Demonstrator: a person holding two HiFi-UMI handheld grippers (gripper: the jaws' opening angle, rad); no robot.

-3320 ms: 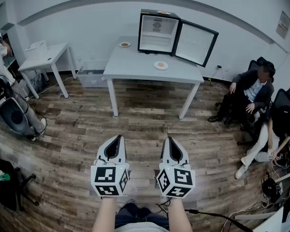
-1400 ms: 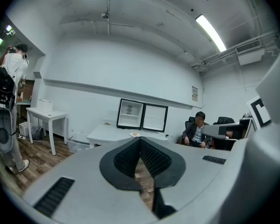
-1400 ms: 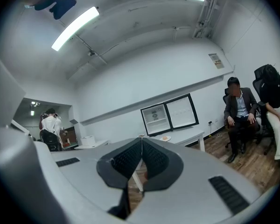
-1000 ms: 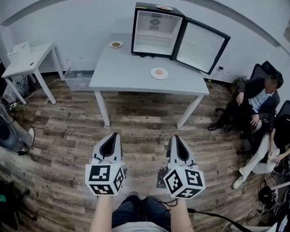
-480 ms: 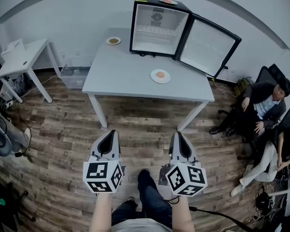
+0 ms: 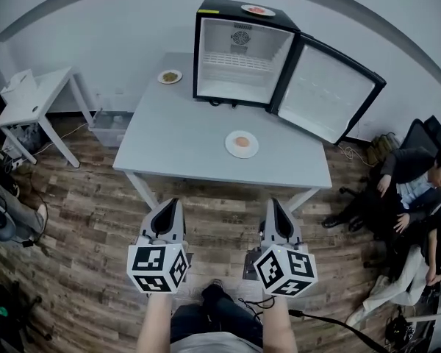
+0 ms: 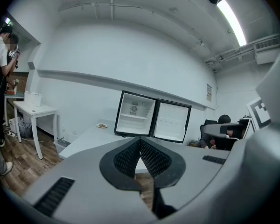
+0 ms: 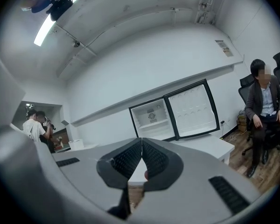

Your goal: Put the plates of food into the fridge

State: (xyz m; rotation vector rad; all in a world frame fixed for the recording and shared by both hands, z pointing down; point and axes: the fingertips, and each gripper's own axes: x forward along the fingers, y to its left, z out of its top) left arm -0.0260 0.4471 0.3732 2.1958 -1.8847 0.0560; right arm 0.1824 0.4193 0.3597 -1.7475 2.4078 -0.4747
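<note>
Head view: fridge (image 6: 242, 50) stands open at the back of the tabletop (image 6: 184, 145). One plate (image 6: 242, 143) of food lies mid-tabletop, a second plate (image 6: 170, 76) left of the fridge, a third plate (image 6: 258, 9) on its roof. The left hand-held gripper (image 6: 167, 206) and right hand-held gripper (image 6: 273, 204) hover near the front edge.
Left gripper view: jaws pressed together, nothing held.
Right gripper view: jaws together, empty.

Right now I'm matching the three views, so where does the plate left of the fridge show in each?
Head view: the plate sits at the table's back left corner, left of the fridge.
Left gripper view: the plate lies just left of the fridge.
Right gripper view: not visible; the right gripper covers that spot.
Shared landmark: the open fridge, in all three.
</note>
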